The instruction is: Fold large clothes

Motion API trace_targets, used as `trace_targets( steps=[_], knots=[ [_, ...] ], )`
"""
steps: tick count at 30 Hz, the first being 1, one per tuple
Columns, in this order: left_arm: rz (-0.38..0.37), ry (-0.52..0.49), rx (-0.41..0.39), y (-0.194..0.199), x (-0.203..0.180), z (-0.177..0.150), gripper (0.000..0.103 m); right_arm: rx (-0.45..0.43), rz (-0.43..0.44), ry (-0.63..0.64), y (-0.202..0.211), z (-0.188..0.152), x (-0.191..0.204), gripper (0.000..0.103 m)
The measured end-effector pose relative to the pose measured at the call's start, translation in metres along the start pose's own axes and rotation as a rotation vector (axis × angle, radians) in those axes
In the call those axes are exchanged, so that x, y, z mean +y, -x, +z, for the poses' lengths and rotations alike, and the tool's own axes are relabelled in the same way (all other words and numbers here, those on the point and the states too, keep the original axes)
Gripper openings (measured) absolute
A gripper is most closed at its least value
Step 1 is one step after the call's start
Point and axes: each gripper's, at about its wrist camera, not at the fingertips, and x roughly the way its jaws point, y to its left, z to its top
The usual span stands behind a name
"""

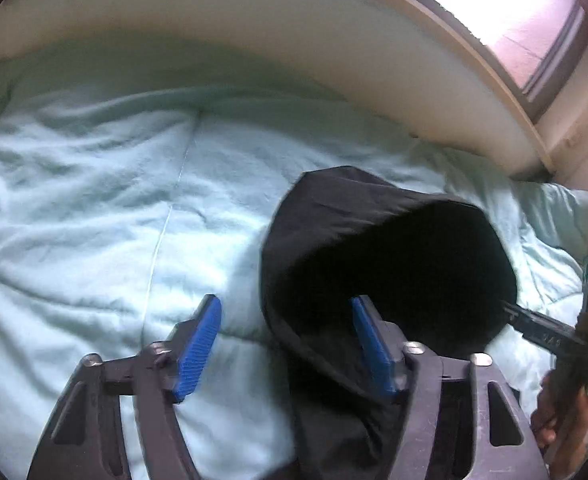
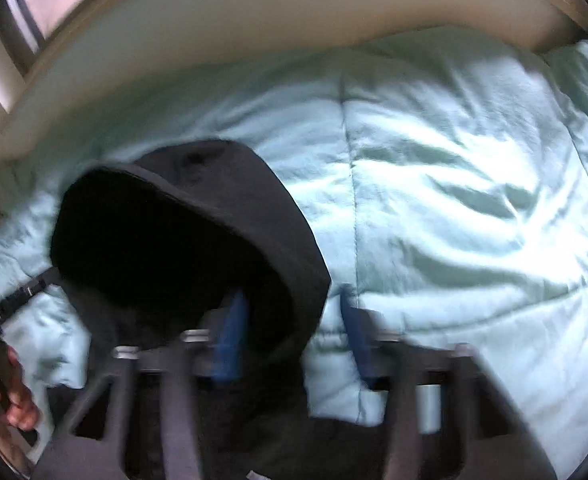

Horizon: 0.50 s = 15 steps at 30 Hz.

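A black hooded garment (image 1: 374, 248) lies on the bed's pale mint comforter (image 1: 94, 200). Its hood gapes towards both cameras and the body cloth trails towards the near edge. The hood stands puffed and round rather than flat, so I judge the work is at the stage of taking hold and spreading, before any fold.

The left gripper (image 1: 286, 308) is released: its blue pads stand wide apart, the hood's left rim lies between them, and neither pad presses on it. The right gripper (image 2: 290, 300) is blurred but also released, straddling the hood's right rim with its pads apart. One gripper on each side of the hood suits pulling the rim taut and laying it flat.

In each view the other gripper's tip reaches the hood's far-side rim, with the person's hand (image 1: 558, 420) behind it.

Open comforter extends to the left in the left wrist view and to the right in the right wrist view, leaving room to spread sleeves. The cream bed board (image 1: 254, 20) closes off the far side, below a bright window (image 1: 506, 12).
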Motion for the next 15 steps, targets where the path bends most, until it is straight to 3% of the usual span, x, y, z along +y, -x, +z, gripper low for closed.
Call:
trace_targets(
  steps=[1, 2, 5, 7, 8, 11, 13, 15],
  knots=[
    [0.018, 0.014, 0.03, -0.007, 0.01, -0.001, 0.008, -0.017, 0.017, -0.004, 0.007, -0.003, -0.007, 0.008],
    [-0.005, 0.054, 0.046, -0.007, 0.021, 0.0, 0.006, -0.04, 0.041, -0.013, 0.019, -0.007, -0.016, 0.006],
    [-0.144, 0.122, 0.003, 0.03, 0.047, -0.014, 0.007, -0.096, 0.144, -0.023, 0.05, -0.027, -0.04, 0.006],
    [-0.224, 0.149, 0.007, 0.047, 0.056, -0.034, 0.009, -0.08, 0.143, 0.007, 0.045, -0.043, -0.041, 0.006],
    [-0.216, 0.143, 0.012, 0.045, 0.057, -0.04, 0.009, -0.041, 0.112, 0.034, 0.029, -0.05, -0.035, 0.007],
    [-0.029, 0.103, 0.139, -0.019, 0.058, -0.058, 0.009, 0.096, 0.07, 0.061, -0.037, -0.061, -0.026, 0.007],
    [-0.02, 0.099, 0.173, -0.048, 0.06, -0.063, 0.01, 0.135, 0.082, 0.048, -0.064, -0.063, -0.026, 0.007],
    [-0.009, 0.057, 0.141, -0.05, 0.055, -0.062, 0.01, 0.143, 0.081, 0.053, -0.072, -0.059, -0.025, 0.007]
  ],
)
